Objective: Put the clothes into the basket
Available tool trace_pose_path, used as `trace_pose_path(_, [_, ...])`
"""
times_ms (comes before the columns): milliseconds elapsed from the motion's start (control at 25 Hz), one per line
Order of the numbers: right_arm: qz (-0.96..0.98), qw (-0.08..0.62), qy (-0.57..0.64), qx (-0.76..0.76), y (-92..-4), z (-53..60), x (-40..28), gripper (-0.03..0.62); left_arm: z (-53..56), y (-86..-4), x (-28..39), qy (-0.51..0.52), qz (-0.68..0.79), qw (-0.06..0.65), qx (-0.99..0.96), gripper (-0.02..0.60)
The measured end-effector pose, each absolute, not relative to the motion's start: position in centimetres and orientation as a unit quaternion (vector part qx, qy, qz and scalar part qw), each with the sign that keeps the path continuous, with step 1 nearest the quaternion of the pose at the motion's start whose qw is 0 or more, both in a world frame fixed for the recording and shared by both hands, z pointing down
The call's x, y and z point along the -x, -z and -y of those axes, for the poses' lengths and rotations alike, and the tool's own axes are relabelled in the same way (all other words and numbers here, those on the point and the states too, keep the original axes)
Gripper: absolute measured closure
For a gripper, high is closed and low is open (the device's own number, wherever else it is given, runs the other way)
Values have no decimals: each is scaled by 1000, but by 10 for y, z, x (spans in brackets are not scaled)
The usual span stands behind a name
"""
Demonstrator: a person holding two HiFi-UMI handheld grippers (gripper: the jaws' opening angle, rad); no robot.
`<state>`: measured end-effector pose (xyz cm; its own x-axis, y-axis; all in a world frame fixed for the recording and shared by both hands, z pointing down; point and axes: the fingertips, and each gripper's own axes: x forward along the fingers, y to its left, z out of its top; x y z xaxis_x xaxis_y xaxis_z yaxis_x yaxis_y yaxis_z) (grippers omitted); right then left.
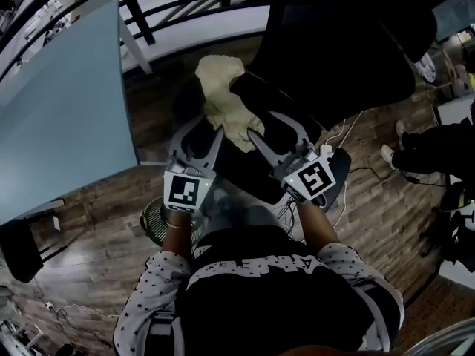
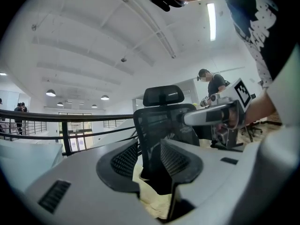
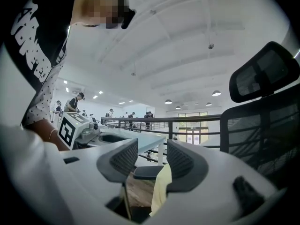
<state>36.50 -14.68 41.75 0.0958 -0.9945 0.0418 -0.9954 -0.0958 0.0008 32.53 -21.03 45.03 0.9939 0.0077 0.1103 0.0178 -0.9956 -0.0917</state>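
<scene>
Black shirt [image 1: 274, 302] fabric sits closest, its white block letters too blurred for me to read whole. Ahead, my left tongs [image 1: 202, 130] and right tongs [image 1: 269, 128] both stand partly wide, ribbed pads pinching nothing. A crumpled cream garment [image 1: 223, 99] lies low between each pair and beyond their tips, on a black mesh chair [image 1: 349, 43]. Left of the left tongs spreads a smooth pale-blue table [image 1: 59, 102].

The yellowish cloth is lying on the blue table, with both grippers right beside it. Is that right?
Not quite. The yellowish cloth lies on the black chair, not on the blue table, as the head view shows. The left gripper and right gripper are indeed right beside it.
</scene>
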Motion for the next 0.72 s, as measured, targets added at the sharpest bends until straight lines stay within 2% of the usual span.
trace_pose_path(400, [689,31,-38,-723,-465,152,-383,414,215,-501,-343,82,-18,26,996,439])
trace_pose_path(720, [714,29,-55,-697,-505,165,-410,413,222,-533,-361,80,-45,31,995,403])
